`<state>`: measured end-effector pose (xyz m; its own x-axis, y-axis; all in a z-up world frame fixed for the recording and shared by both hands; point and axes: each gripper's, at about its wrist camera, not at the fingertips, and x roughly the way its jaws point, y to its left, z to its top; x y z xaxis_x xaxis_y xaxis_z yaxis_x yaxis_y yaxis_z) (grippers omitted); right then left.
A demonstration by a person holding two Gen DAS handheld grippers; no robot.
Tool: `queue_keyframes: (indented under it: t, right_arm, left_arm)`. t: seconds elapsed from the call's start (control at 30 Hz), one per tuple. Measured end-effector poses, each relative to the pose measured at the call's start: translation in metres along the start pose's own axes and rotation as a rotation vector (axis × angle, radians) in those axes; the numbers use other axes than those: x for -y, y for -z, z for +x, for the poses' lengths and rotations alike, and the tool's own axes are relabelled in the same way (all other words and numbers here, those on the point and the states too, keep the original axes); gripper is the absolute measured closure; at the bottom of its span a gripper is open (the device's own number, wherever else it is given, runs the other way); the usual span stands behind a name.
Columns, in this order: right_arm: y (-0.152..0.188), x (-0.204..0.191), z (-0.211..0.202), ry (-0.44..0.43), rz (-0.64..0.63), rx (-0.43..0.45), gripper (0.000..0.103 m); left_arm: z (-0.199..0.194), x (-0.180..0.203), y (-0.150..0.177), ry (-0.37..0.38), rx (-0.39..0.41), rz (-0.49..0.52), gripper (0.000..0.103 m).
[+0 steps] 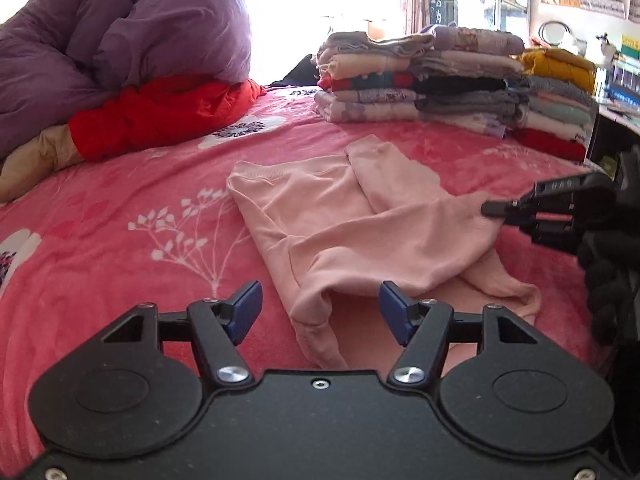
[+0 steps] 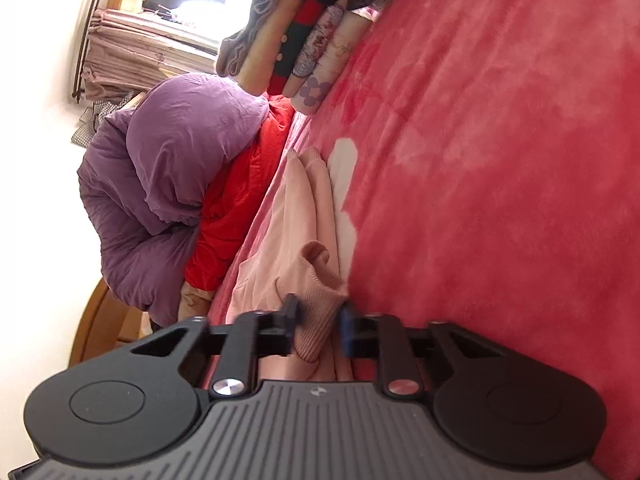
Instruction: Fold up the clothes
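A pink top (image 1: 352,220) lies partly folded on a bed (image 1: 120,216) covered with a pink flowered blanket. 1 sleeve is laid across the body, its cuff pointing toward the far stacks. The near hem hangs loosely open toward the left wrist camera.

The left gripper (image 1: 320,310) hovers low over that near hem. Its jaws stand apart, and the blue pads (image 1: 248,304) touch no cloth; the fabric edge sits in the gap between them without being pinched.

The right gripper (image 2: 320,320) is closed on a ribbed cuff (image 2: 320,304) of the top. In the right wrist view the knit bunches between the 2 fingers, squeezed into a narrow fold. From the left wrist view the same gripper (image 1: 496,210) comes in from the right edge, held by a gloved hand (image 1: 612,264), its tip meeting the cloth at the top's right side and pulling it into a slight ridge.

Behind the top, at the far side of the bed, stand several stacks of folded clothes (image 1: 440,88), side by side, with a yellow piece on the rightmost. To the left a purple duvet (image 1: 120,32) is heaped on a red quilt (image 1: 160,116). A bright window with a gathered curtain (image 2: 132,52) lies beyond.
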<state>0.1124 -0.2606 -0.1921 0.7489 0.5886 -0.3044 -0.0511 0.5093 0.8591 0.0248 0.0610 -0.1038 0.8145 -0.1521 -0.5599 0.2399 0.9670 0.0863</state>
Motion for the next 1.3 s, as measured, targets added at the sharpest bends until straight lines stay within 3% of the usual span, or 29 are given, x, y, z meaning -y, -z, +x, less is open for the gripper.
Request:
queue_keyframes:
  t: [0.03,0.13,0.33,0.5,0.67,0.93,1.07,1.17,1.23,1.3]
  right_arm:
    - [-0.001,-0.005,-0.002,-0.006,-0.027,0.012,0.096]
    - [-0.004,-0.020,-0.009,-0.045,-0.089,0.033,0.097]
    - [-0.015,-0.044,-0.028,-0.168,-0.156,0.071,0.097]
    - [-0.028,-0.046,-0.043,-0.217,-0.155,0.113,0.097]
    - [-0.033,-0.037,-0.048,-0.194,-0.125,0.130,0.097]
    - [-0.028,-0.007,-0.062,-0.097,-0.016,0.137,0.097]
    - [-0.022,0.005,-0.047,-0.003,-0.003,0.062,0.097]
    - [-0.017,0.013,-0.038,0.034,0.013,0.052,0.097]
    - [-0.016,0.015,-0.037,0.045,0.019,0.054,0.097]
    - [-0.016,0.016,-0.037,0.046,0.023,0.057,0.097]
  left_arm:
    - [0.005,0.007,0.003,-0.031,-0.009,0.053,0.063]
    - [0.013,0.027,0.013,-0.101,-0.030,0.230,0.089]
    - [0.013,0.054,0.030,-0.157,-0.041,0.480,0.090]
    - [0.015,0.067,0.039,-0.146,-0.053,0.585,0.091]
    - [0.017,0.075,0.045,-0.131,-0.070,0.655,0.091]
    - [0.019,0.073,0.042,-0.095,-0.074,0.653,0.091]
    - [0.018,0.070,0.038,-0.046,-0.092,0.623,0.091]
    - [0.004,0.055,0.023,0.067,-0.088,0.508,0.088]
    - [-0.007,0.028,0.010,0.151,-0.062,0.335,0.082]
    - [-0.011,-0.004,0.000,0.157,-0.025,0.163,0.082]
